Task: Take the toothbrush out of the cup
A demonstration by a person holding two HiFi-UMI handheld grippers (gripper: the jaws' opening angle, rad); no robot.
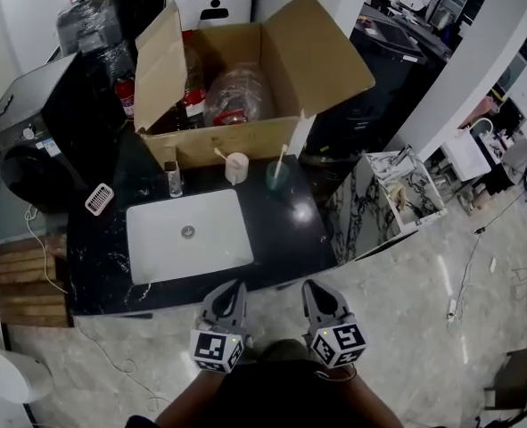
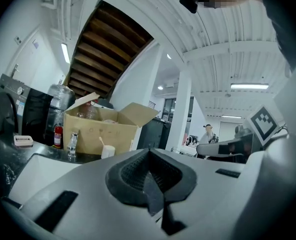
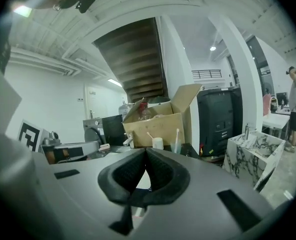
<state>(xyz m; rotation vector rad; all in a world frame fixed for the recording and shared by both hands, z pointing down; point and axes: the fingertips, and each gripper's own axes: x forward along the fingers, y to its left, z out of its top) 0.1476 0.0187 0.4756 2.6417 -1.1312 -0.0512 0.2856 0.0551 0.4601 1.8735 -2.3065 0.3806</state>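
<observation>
At 12 o'clock on the counter (image 1: 285, 234), past the sink (image 1: 187, 257), the toothbrush (image 1: 282, 157) is noted standing in the green cup (image 1: 277, 179). Left gripper (image 1: 231, 291) and right gripper (image 1: 317, 291) are held at 6 o'clock, jaws together, nothing gripped. It is advised that the right jaws be opened, then closed on the handle above the rim.

The white toothbrush (image 1: 282, 157) in the translucent green cup (image 1: 276, 179) is too small to show its bristles; the open brown cardboard box (image 1: 236, 140) hides the lower parts of the clear plastic bottles (image 1: 238, 94)
</observation>
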